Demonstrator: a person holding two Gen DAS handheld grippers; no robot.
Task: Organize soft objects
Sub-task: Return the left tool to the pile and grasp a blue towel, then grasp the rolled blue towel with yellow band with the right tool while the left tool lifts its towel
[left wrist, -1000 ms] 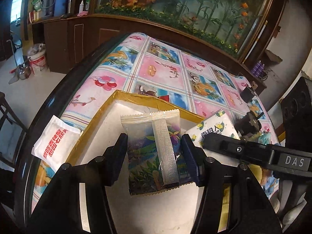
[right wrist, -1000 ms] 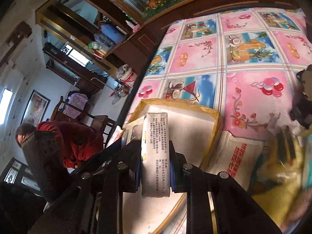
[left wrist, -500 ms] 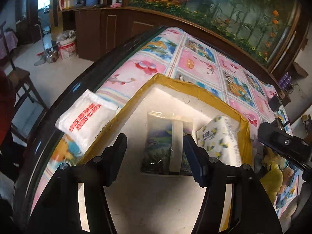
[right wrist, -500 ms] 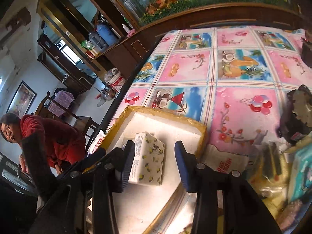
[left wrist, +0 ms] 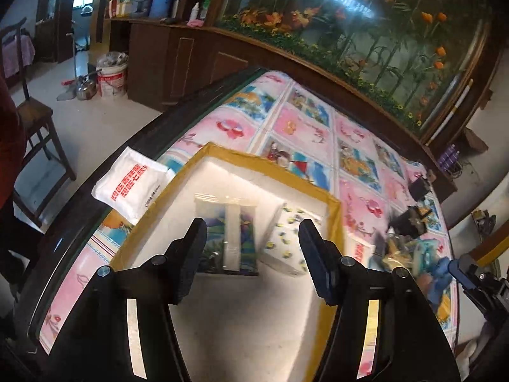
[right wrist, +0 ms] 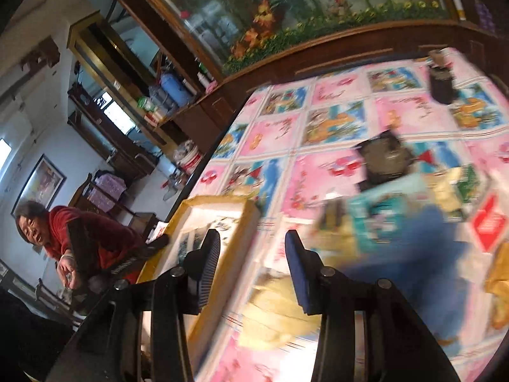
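A white foam box with yellow-taped rim (left wrist: 267, 163) sits on the patterned table. Inside lie a clear packet with a colourful print (left wrist: 230, 235) and a white tissue pack with yellow-green dots (left wrist: 286, 238), side by side. My left gripper (left wrist: 253, 251) is open and empty above the box. My right gripper (right wrist: 251, 264) is open and empty, over the table right of the box (right wrist: 245, 219), near a blurred pile of soft packets (right wrist: 397, 219). A white pack with red lettering (left wrist: 130, 187) lies on the table's left edge outside the box.
A pile of packets and toys (left wrist: 413, 248) lies right of the box, with my right gripper's arm (left wrist: 477, 283) beyond it. Black objects (right wrist: 385, 156) stand on the cloth. A person in red (right wrist: 63, 232) sits at the left. A wooden chair (left wrist: 31, 117) stands by the table.
Both grippers let go of their packs, which now lie in the box. The left gripper drew back and up. The right gripper swung right, away from the box toward the pile.
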